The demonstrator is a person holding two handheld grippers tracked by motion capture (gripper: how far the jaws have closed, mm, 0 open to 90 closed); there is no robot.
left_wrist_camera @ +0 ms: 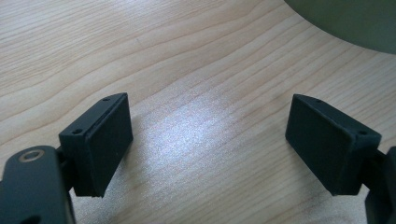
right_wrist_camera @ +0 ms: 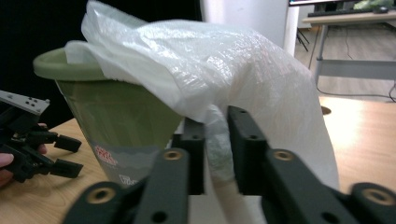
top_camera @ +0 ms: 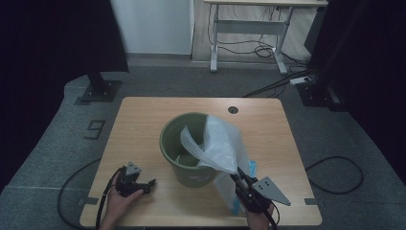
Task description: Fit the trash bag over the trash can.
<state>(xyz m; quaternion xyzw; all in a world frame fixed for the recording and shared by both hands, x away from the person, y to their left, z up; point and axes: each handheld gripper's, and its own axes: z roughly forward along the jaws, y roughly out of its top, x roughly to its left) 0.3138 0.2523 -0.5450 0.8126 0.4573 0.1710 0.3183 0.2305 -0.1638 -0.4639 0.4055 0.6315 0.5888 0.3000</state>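
Observation:
An olive-green bin (top_camera: 191,176) stands upright at the middle of the wooden table (top_camera: 143,120). A thin white plastic bag (top_camera: 222,143) hangs over its right rim, part inside and part draped down the outside. My right gripper (top_camera: 237,173) is at the bin's right front, shut on a bunched strip of the bag (right_wrist_camera: 224,65). In the right gripper view the strip is pinched between the jaws (right_wrist_camera: 215,135), with the bin (right_wrist_camera: 116,116) behind on the left. My left gripper (top_camera: 151,186) rests low on the table left of the bin, open (left_wrist_camera: 210,140) over bare wood, with the bin's wall (left_wrist_camera: 355,23) just beyond.
A bit of blue (top_camera: 252,167) shows on the table beside the draped bag. A cable hole (top_camera: 233,109) sits near the table's far edge. A desk (top_camera: 249,19), cables and stand bases (top_camera: 98,91) are on the floor beyond.

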